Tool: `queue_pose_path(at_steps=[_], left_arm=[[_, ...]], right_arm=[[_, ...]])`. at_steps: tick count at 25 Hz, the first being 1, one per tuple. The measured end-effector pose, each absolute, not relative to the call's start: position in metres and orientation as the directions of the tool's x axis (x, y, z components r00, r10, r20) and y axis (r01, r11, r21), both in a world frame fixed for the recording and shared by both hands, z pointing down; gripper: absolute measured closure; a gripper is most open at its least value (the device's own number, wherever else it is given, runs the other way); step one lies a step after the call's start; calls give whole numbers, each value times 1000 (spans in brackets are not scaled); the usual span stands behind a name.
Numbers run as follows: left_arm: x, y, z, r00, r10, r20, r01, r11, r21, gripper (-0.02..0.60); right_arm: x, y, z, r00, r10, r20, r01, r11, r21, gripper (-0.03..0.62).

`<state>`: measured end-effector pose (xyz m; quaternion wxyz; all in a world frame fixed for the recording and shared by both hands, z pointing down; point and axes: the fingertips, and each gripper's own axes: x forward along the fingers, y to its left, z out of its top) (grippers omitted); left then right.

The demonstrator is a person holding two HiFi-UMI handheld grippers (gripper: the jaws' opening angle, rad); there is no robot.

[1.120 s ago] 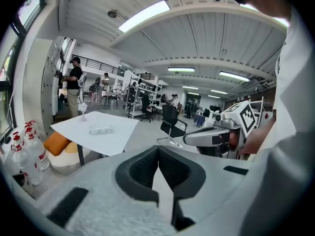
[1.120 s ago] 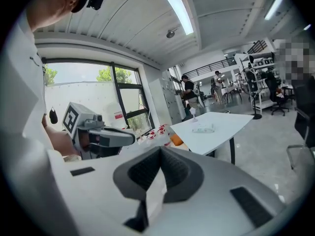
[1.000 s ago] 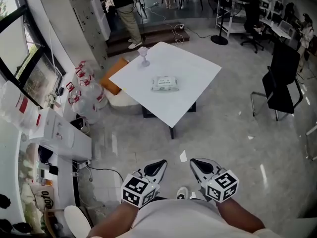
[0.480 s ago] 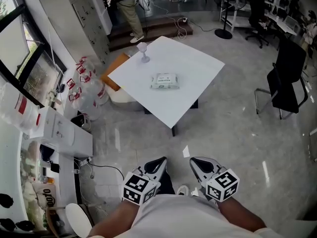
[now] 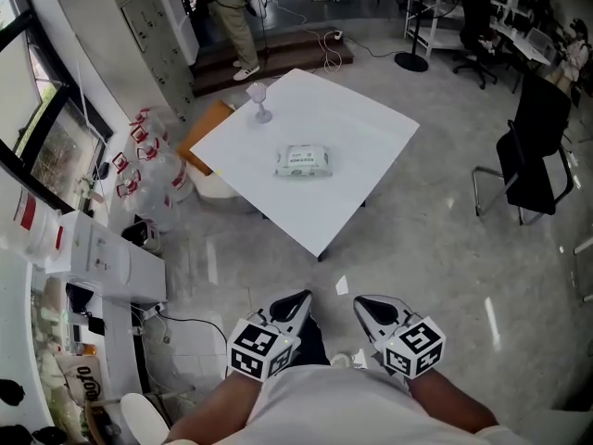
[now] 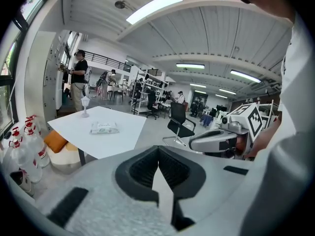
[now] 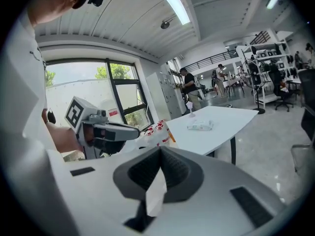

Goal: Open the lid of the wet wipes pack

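Currently the wet wipes pack [image 5: 303,161] lies flat near the middle of a white square worktop [image 5: 361,133]. Its lid cannot be made out from this far away. Both tools are well apart from the worktop, held close to the person's body on the side of its nearest corner. The left tool [image 5: 296,308] is clenched, its black pads meeting with nothing between them. The right tool [image 5: 369,308] is clenched and empty in the same way.

A small clear goblet [image 5: 259,101] stands near the worktop's far left corner. Plastic bottles [image 5: 153,170] with red marks cluster on the floor beside the worktop's left side. A black office chair [image 5: 533,151] stands well apart on the worktop's right.

The step in hand looks like the approach. To do it well, the tools should arrive at the worktop's near edge with the pack between them. One tool would best press down on the pack's body, since a soft pack may slide on a smooth surface. The other should be released just before reaching the lid, then catch its free edge and lift gently.

The pack carries a pale green label, its print too small to read. Each tool bears a cube of black-and-white square markers. The bottles' marks are also illegible.
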<state>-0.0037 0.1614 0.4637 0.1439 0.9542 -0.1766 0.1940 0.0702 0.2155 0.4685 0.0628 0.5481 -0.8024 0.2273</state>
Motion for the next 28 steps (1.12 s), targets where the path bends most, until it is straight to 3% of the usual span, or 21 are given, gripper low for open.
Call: queue_pose_path(at_steps=[10, 28], left_arm=[[3, 48, 471, 859, -276, 432, -398, -890, 223, 580], [15, -132, 456, 902, -198, 383, -290, -936, 200, 580]], right_arm=[[85, 101, 476, -383, -826, 412, -920, 301, -252, 586], [89, -69, 466, -290, -842, 455, -956, 233, -178, 586]])
